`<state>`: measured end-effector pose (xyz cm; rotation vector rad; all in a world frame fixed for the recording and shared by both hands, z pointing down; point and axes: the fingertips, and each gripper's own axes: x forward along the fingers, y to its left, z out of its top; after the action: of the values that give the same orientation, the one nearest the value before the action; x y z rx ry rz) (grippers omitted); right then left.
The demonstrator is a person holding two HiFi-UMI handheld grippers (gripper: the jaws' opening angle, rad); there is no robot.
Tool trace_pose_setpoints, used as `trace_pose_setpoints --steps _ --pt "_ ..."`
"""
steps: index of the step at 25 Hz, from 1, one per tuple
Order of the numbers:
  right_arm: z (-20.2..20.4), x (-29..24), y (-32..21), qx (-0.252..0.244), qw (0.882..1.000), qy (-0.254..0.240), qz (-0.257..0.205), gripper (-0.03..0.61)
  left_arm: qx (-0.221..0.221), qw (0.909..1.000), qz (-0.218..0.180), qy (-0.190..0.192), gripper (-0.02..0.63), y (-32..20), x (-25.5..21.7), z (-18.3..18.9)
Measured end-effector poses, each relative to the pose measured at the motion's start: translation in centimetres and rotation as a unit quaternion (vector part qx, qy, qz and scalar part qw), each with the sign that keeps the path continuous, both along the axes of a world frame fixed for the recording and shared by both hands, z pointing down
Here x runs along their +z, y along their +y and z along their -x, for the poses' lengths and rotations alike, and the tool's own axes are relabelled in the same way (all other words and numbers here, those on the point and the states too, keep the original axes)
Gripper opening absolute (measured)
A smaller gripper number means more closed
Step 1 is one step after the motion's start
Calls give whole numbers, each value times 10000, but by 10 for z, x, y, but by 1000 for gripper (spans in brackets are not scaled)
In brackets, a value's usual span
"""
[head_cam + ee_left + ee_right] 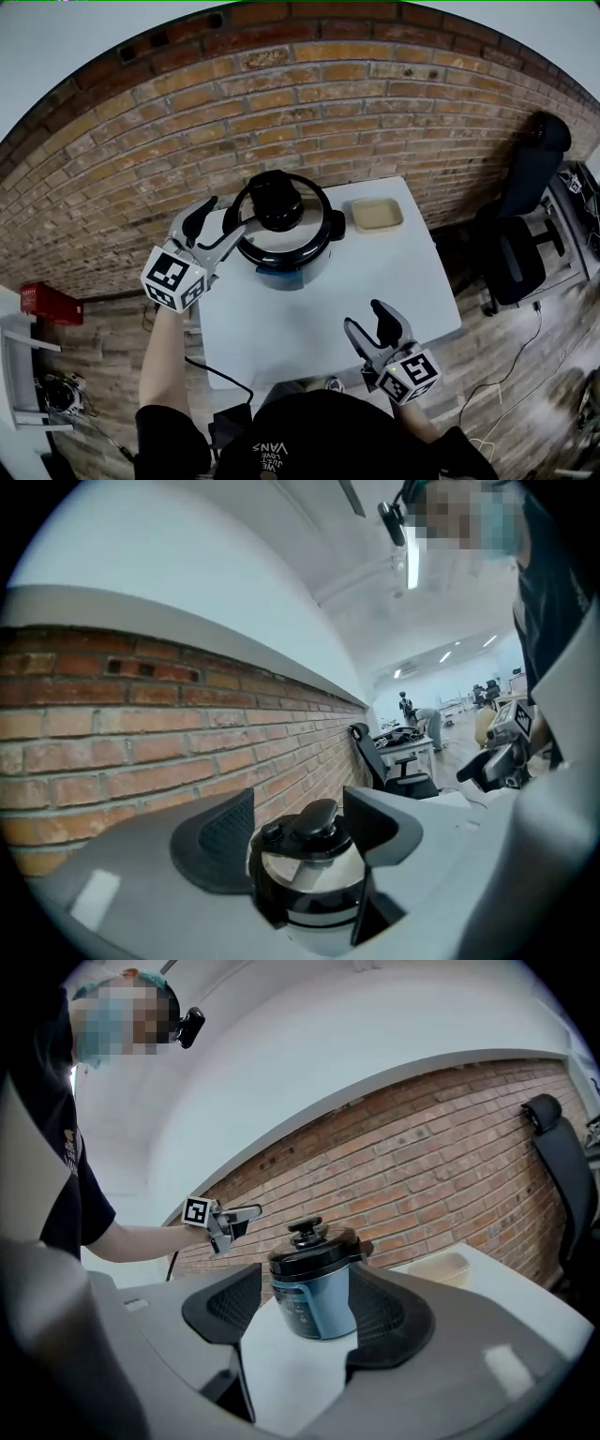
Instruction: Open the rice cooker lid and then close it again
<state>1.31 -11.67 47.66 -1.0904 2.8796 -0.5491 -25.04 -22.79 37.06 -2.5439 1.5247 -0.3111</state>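
Note:
The rice cooker stands at the back of the white table, its black lid down, with a round knob on top. My left gripper hangs open at lid height just left of the cooker, apart from it. In the left gripper view the knob and steel body show between the spread jaws. My right gripper stands open above the table's front right with nothing in it. The right gripper view frames the cooker between its jaws and shows the left gripper beside the lid.
A shallow beige container sits right of the cooker. A brick wall runs behind the table. A black office chair stands at the right, a red box at the far left. A black cable hangs off the table's front left.

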Motion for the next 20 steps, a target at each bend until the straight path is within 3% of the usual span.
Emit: trace_pose_setpoints --steps 4,15,20 --pt "6 -5 6 -386 9992 31 -107 282 -447 9988 -126 128 287 52 5 1" --pt "10 1 23 -1133 9925 268 -363 279 -1493 9878 -2 453 282 177 47 -28" --pt "7 8 35 -1296 9901 338 -409 273 -1754 9826 75 600 233 212 64 -45"
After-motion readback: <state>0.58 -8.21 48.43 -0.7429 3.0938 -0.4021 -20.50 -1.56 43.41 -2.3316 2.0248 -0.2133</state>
